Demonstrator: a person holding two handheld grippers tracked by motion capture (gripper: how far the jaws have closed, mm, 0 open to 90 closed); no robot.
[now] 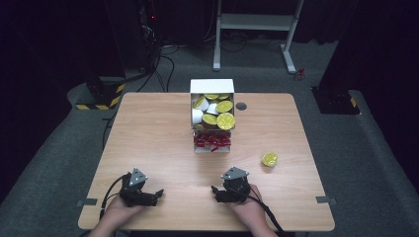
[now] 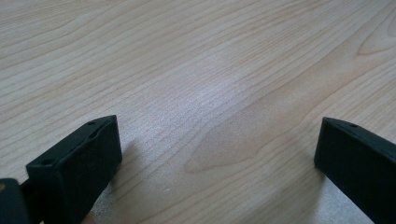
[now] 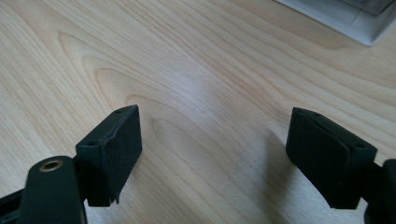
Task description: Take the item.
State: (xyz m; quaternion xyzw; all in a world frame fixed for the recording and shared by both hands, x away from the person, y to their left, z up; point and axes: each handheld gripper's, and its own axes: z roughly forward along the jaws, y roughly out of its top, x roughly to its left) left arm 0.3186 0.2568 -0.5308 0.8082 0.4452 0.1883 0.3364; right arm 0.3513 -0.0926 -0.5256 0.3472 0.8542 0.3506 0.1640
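Note:
My left gripper (image 1: 156, 195) rests low over the front left of the wooden table (image 1: 148, 133), held by a hand, with its jaws pointing right. In the left gripper view its jaws (image 2: 217, 154) stand wide apart over bare wood: open and empty. My right gripper (image 1: 216, 193) is at the front centre, pointing left toward the other one. Its jaws (image 3: 215, 144) are also open over bare wood, with nothing between them. A lone yellow-lidded cup (image 1: 270, 159) sits on the table to the right of the right gripper, apart from it.
A white box (image 1: 212, 87) holding several yellow-lidded cups stands at the table's back centre, with a small tray of red pieces (image 1: 212, 142) in front of it. The tray's corner (image 3: 345, 18) appears in the right gripper view. A small dark disc (image 1: 241, 106) lies beside the box.

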